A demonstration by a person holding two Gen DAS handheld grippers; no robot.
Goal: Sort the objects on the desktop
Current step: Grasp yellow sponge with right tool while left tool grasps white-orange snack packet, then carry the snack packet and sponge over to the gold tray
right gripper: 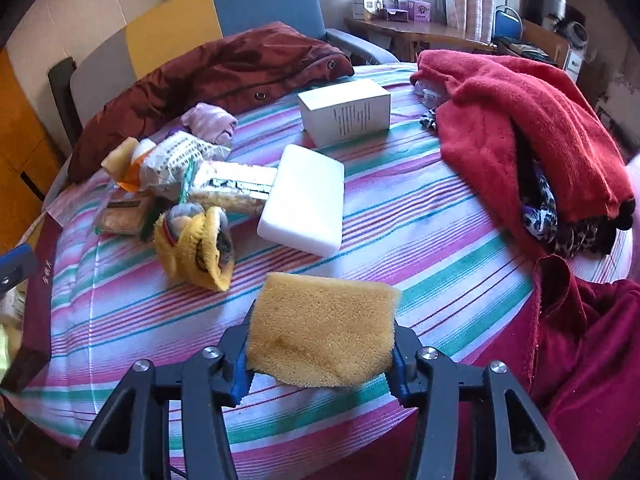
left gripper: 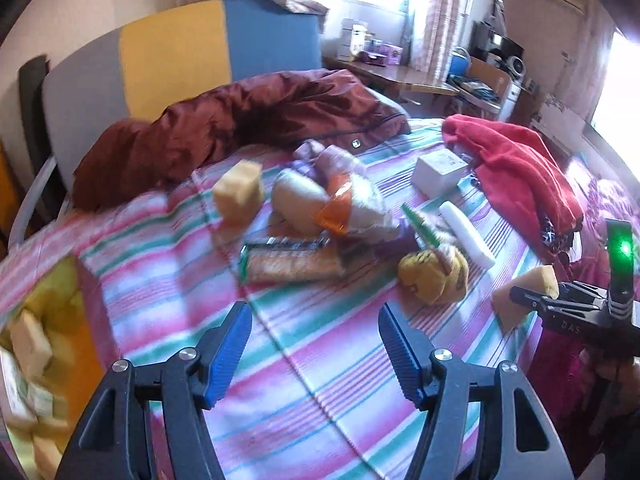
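My right gripper point(right gripper: 320, 344) is shut on a yellow sponge point(right gripper: 322, 334) and holds it above the striped tablecloth point(right gripper: 420, 216). In the left wrist view that sponge point(left gripper: 524, 294) shows at the right, held by the right gripper point(left gripper: 534, 300). My left gripper point(left gripper: 316, 344) is open and empty above the cloth. Ahead lie a second yellow sponge point(left gripper: 239, 192), snack packets point(left gripper: 292, 260), a yellow sock bundle point(left gripper: 436, 272), a white foam block point(right gripper: 304, 204) and a white box point(right gripper: 346, 110).
A yellow bin point(left gripper: 36, 364) with several sponges and packets stands at the left table edge. A dark red jacket point(left gripper: 224, 120) lies at the back. Red cloth point(right gripper: 516, 120) is piled at the right. Chairs stand behind the table.
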